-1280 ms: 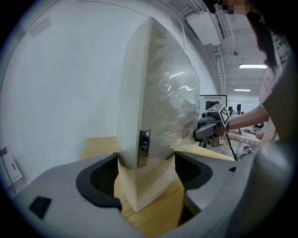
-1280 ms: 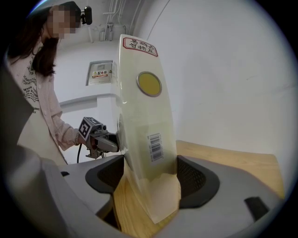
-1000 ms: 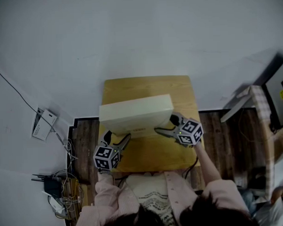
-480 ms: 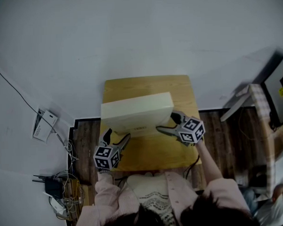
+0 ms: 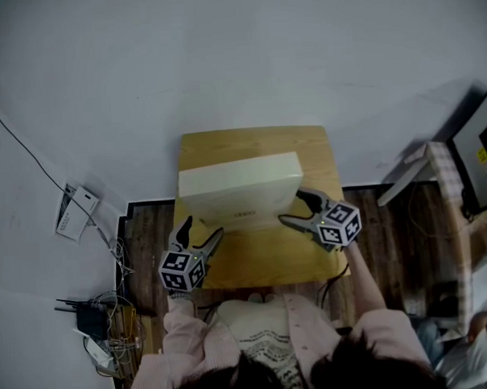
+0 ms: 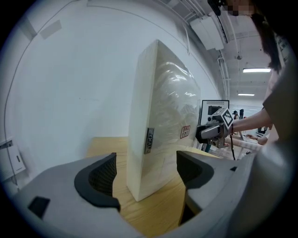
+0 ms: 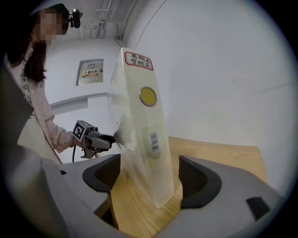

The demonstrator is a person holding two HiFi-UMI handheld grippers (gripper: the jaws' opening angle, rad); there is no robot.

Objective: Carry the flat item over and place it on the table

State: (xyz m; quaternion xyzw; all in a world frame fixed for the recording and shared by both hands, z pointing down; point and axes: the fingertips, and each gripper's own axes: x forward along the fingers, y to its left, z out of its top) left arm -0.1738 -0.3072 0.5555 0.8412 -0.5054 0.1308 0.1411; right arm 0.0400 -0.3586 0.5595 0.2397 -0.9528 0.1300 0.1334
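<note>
Two tools, jaws wide, both just been opening. Jaws of the left tool (image 5: 201, 230) straddle one end of the flat box (image 5: 239, 194), not touching; it stands on edge on the worktop (image 5: 262, 261). Jaws of the right tool (image 5: 292, 208) straddle the other end, also clear.

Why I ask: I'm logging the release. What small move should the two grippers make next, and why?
Probably draw both straight back. The box stands on its edge on the table. The left gripper and right gripper have just been opening their jaws, which stand clear of its ends, though those ends sit between them.
</note>
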